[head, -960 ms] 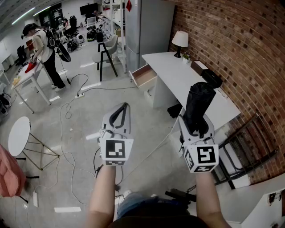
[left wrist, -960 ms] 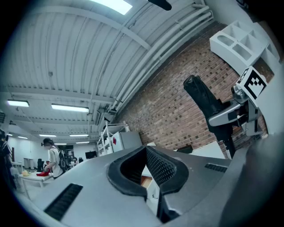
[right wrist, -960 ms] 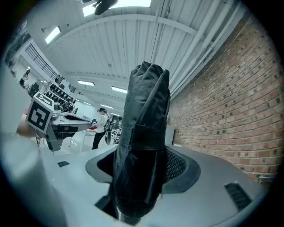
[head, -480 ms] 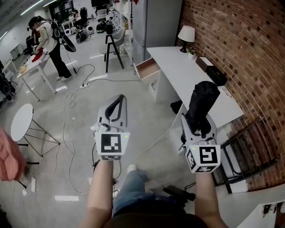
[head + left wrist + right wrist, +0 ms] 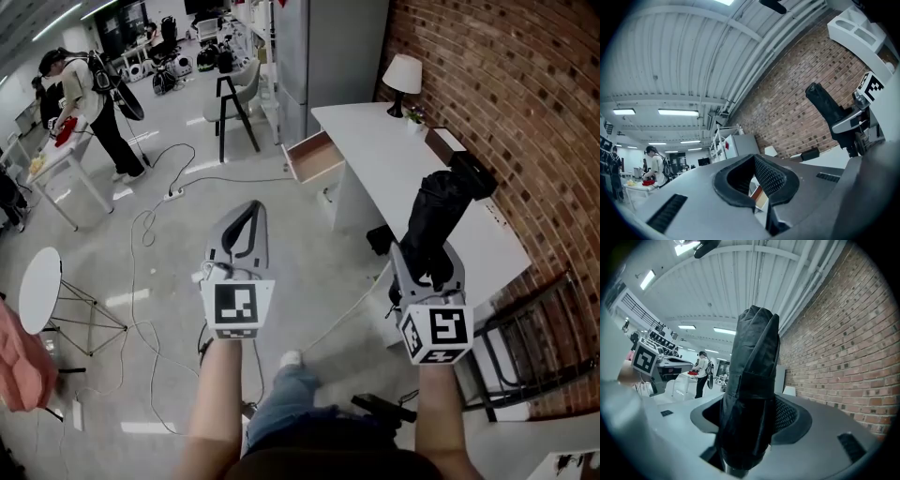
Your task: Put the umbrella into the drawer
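Clamps the folded black umbrella [image 5: 444,211] upright in the right gripper [image 5: 432,251], right of centre in the head view. Holds the left gripper [image 5: 255,210] closed and empty, left of centre. Shows the drawer [image 5: 315,157] open at upper middle, well apart from both.

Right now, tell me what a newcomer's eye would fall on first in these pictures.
The black umbrella stands out first, clamped in the right gripper at the head view's right. Beyond it, the white desk along the brick wall has its drawer pulled open. The left gripper is shut and empty.
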A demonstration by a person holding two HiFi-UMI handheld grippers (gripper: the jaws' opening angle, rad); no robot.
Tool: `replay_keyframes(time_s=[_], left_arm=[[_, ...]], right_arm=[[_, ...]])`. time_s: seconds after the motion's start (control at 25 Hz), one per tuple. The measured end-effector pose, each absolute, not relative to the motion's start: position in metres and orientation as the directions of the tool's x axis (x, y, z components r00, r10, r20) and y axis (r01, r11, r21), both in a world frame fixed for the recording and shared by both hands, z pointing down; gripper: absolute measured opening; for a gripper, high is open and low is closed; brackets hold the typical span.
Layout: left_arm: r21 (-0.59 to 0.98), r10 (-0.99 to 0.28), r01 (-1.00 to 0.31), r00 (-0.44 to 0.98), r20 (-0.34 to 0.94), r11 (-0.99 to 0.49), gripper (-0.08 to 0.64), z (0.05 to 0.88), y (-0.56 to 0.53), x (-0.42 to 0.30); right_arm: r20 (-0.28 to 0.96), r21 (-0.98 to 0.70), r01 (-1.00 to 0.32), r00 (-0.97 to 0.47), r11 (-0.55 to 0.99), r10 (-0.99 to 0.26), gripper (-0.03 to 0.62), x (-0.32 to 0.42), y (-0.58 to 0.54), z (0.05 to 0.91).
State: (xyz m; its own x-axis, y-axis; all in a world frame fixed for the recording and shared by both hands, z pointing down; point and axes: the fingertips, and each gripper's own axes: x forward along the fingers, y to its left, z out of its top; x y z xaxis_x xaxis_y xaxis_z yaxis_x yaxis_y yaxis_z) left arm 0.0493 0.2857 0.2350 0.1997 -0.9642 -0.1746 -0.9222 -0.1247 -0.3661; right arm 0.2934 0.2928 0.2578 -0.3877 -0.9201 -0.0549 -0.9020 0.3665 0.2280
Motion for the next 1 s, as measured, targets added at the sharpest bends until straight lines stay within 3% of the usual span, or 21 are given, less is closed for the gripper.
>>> replay_keyframes(time_s=[0.4, 1.0], left_arm=[[-0.357, -0.959, -0.921, 0.229, -0.167, -0.157, 0.002, 0.229, 0.128, -0.032], [-0.321, -0.967, -0.936, 0.202, -0.156, -0.144, 0.002, 0.247, 0.023, -0.068]], right_arm=[[-0.04, 0.221, -0.906, -0.379, 0.362, -0.924, 0.256, 0.201, 0.144, 0.249], [-0.006, 0.208, -0.9, -0.393, 0.383, -0.92, 0.258, 0.165, 0.031, 0.27]])
